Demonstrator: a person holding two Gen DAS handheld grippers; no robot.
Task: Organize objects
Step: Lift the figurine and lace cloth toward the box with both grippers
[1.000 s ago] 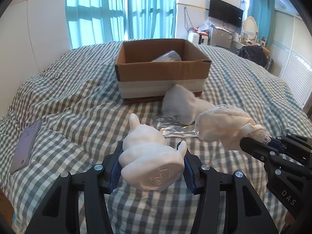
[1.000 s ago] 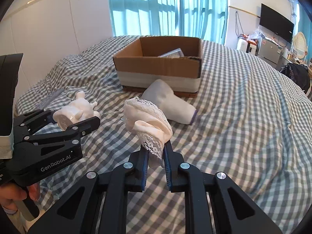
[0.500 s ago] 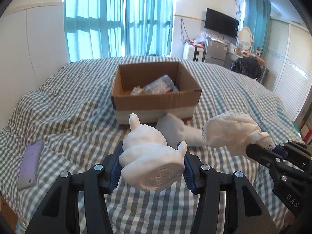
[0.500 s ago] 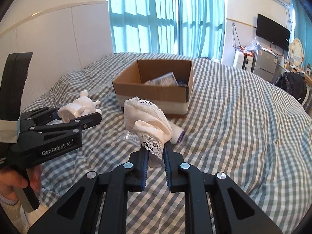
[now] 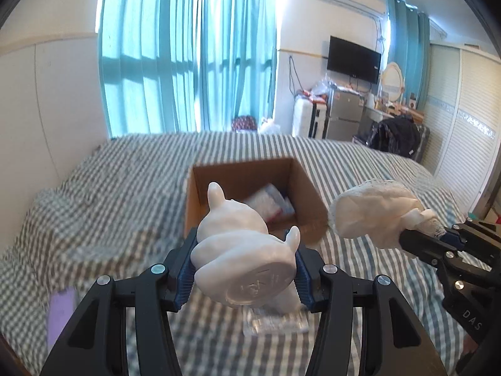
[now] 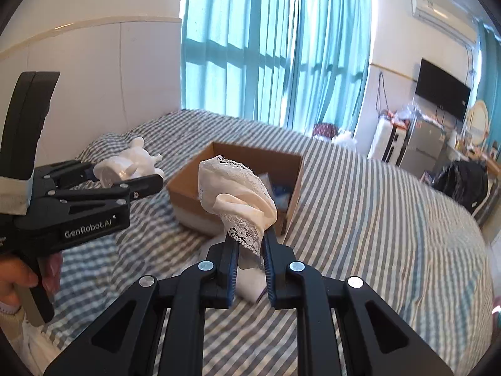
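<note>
My left gripper [image 5: 244, 269] is shut on a white animal figurine [image 5: 241, 250], held in the air in front of an open cardboard box [image 5: 300, 185] on the checked bed. The figurine [image 6: 125, 164] and left gripper [image 6: 125, 181] also show at the left of the right wrist view. My right gripper [image 6: 249, 250] is shut on a bundle of cream lace cloth [image 6: 235, 188], held up before the box [image 6: 184, 191]. That bundle [image 5: 372, 213] shows at the right of the left wrist view. The box holds plastic-wrapped items [image 5: 269, 203].
A white cloth-like object [image 6: 250, 282] and a clear plastic packet [image 5: 275, 322] lie on the bed below the grippers. A purple phone [image 5: 59, 316] lies at the left. A TV, fridge and dark bag stand beyond the bed's far right edge.
Both grippers have risen well above the bed with their loads. The box now appears lower and its inside is visible from above.
</note>
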